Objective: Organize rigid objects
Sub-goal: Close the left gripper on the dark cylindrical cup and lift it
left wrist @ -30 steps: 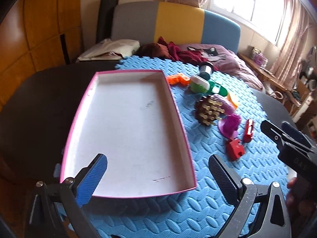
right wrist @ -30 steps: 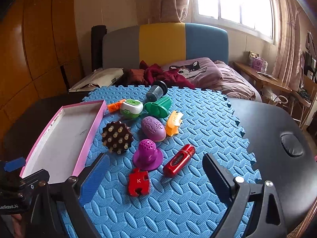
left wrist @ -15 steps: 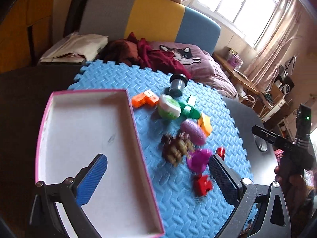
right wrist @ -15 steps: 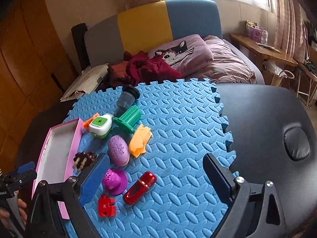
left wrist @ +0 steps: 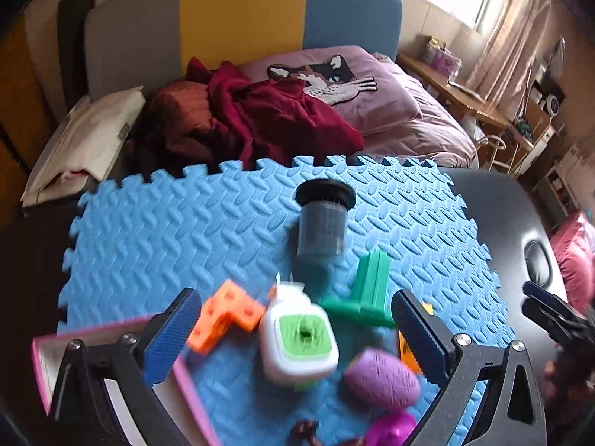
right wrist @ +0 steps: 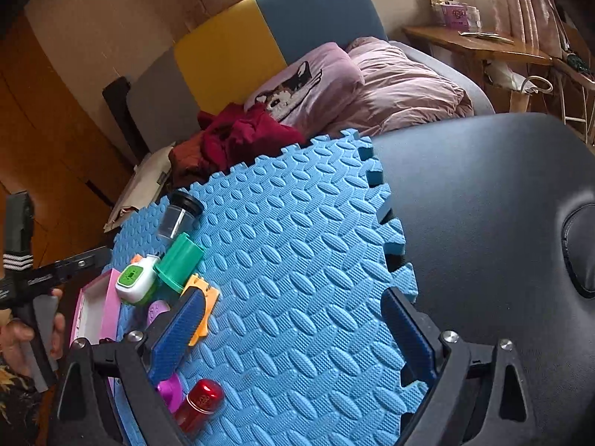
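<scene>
Several toys lie on the blue foam mat [left wrist: 178, 223]. My left gripper [left wrist: 295, 336] is open and hovers over a white-and-green box [left wrist: 297, 342], with an orange block [left wrist: 223, 316] to its left and a green piece [left wrist: 366, 290] behind. A dark cup [left wrist: 321, 223] lies farther back, and a purple egg [left wrist: 381, 379] is near right. The pink tray [left wrist: 193, 397] shows only its corner at lower left. My right gripper [right wrist: 293, 334] is open over bare mat [right wrist: 297, 241]. To its left lie a red toy [right wrist: 199, 403], an orange comb [right wrist: 202, 297] and the box [right wrist: 134, 284].
The mat covers a black padded table [right wrist: 483, 204] whose bare part lies to the right. Behind the table stands a bed with a cat pillow [left wrist: 334, 78] and a red cloth [left wrist: 267, 119]. A hand [right wrist: 15, 334] holds the left gripper at the right wrist view's left edge.
My left gripper has moved from above the tray rightward and forward over the toys. My right gripper has swung right, so the toys now sit at its left.
</scene>
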`<action>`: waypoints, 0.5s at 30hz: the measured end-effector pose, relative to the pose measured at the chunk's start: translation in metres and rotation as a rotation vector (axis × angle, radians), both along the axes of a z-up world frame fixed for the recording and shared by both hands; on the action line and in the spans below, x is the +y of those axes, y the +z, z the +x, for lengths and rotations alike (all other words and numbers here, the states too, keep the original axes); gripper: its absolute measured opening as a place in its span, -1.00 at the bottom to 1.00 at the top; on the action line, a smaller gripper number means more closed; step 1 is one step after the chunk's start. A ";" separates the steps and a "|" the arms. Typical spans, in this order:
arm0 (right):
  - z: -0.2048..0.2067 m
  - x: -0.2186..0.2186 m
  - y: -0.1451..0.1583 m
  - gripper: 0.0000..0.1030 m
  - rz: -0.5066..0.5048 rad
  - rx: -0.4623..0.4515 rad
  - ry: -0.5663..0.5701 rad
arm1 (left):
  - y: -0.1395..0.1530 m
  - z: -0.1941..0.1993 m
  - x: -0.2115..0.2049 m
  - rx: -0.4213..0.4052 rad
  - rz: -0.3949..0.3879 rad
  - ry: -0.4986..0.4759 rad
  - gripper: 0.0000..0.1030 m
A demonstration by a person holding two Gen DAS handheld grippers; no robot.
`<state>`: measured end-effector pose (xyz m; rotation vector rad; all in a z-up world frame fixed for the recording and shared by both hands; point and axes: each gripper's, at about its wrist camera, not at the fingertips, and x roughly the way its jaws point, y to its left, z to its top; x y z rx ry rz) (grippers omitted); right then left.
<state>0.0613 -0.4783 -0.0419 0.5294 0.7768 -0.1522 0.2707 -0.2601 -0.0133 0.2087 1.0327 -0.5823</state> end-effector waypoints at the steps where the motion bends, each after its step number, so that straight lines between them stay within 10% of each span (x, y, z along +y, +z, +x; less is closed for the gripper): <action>1: 0.000 -0.001 0.001 0.88 0.005 -0.008 0.005 | -0.004 0.007 -0.009 0.002 0.014 -0.010 1.00; 15: -0.010 -0.011 0.016 0.88 0.041 -0.073 -0.025 | -0.049 0.060 -0.078 0.049 0.154 -0.068 0.82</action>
